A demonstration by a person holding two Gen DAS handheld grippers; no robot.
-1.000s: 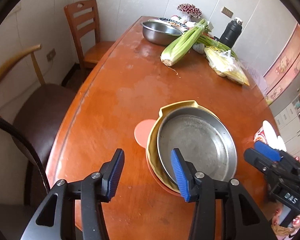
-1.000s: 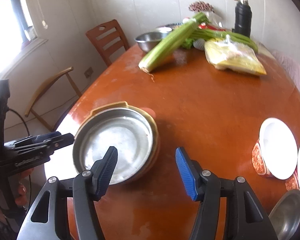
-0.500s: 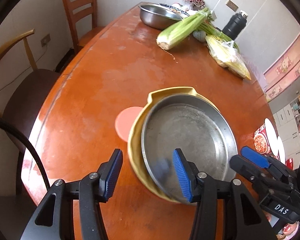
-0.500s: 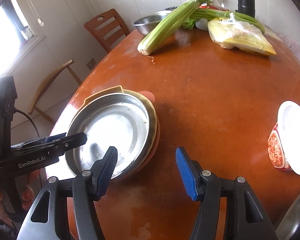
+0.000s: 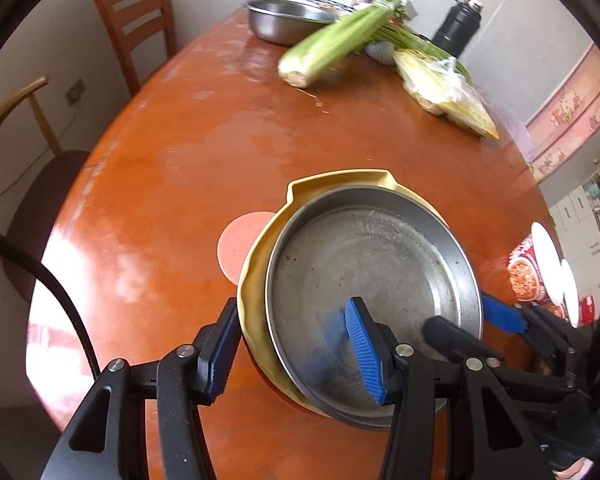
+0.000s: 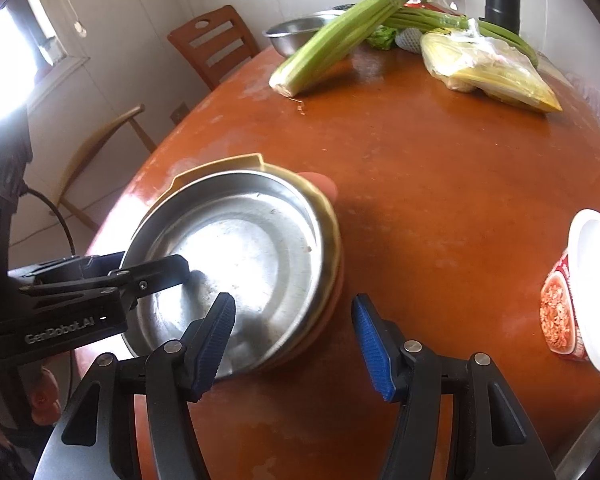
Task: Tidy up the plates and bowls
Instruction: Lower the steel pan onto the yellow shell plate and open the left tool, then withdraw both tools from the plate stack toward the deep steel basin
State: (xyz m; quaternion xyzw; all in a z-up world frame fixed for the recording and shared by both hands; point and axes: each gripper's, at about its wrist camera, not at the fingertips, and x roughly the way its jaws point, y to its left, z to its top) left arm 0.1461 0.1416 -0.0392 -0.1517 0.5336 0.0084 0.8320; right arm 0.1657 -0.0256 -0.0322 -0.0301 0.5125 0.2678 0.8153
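While the stacked steel pan (image 5: 374,280) is now straddled at its near rim by the left claw (image 5: 292,346), jaws wide (nothing gripped), the right claw (image 6: 294,340) is likewise held open and empty.

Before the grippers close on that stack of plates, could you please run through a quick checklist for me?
1. Left gripper open, straddling the near-left rim: ok.
2. Right gripper open, straddling the right rim: ok.
3. Steel plate sits centred in the yellow plate: not ok, offset to one side.
4. Pink plate at the bottom will come along: cannot tell, mostly hidden.
5. Red patterned bowl away from the stack: ok.
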